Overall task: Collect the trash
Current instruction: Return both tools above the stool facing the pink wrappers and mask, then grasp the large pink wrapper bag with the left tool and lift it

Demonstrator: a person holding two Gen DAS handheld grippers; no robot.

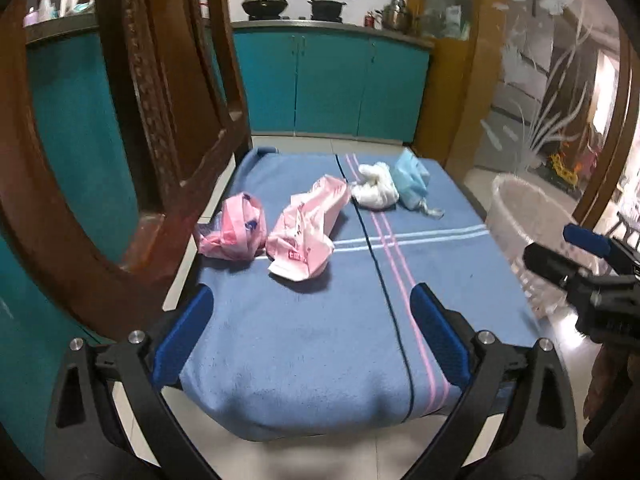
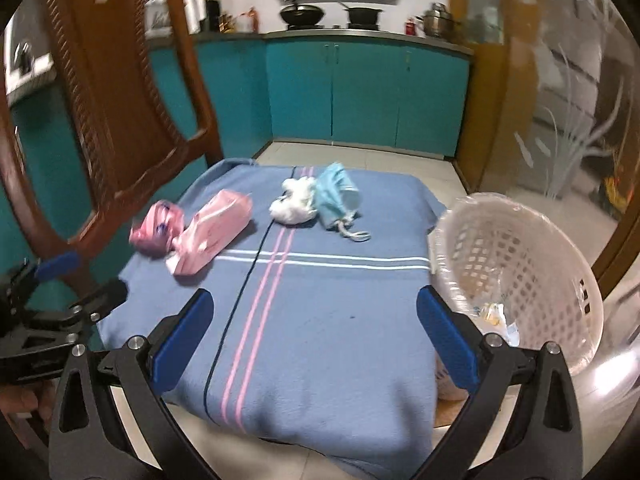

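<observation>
Four scraps lie on the blue blanket (image 2: pixel 320 320) — basket (image 2: pixel 520 264) just beside its right edge. Both my left gripper (image 1: pixel 312 320) and right gripper (image 2: pixel 316 320) gape empty; I'd take the pink packet (image 1: pixel 304 236) first — low, squarely.

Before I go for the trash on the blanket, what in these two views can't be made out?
- Basket contents: right wrist view shows only scraps at the bottom, too small and blurred to identify; the right gripper finger hides part.
- Basket in the left wrist view: half hidden by the right gripper, washed out.
- Pink wrapper print: too small to read.
- What the blanket covers: hidden.
- Blue mask far side: hidden.
</observation>
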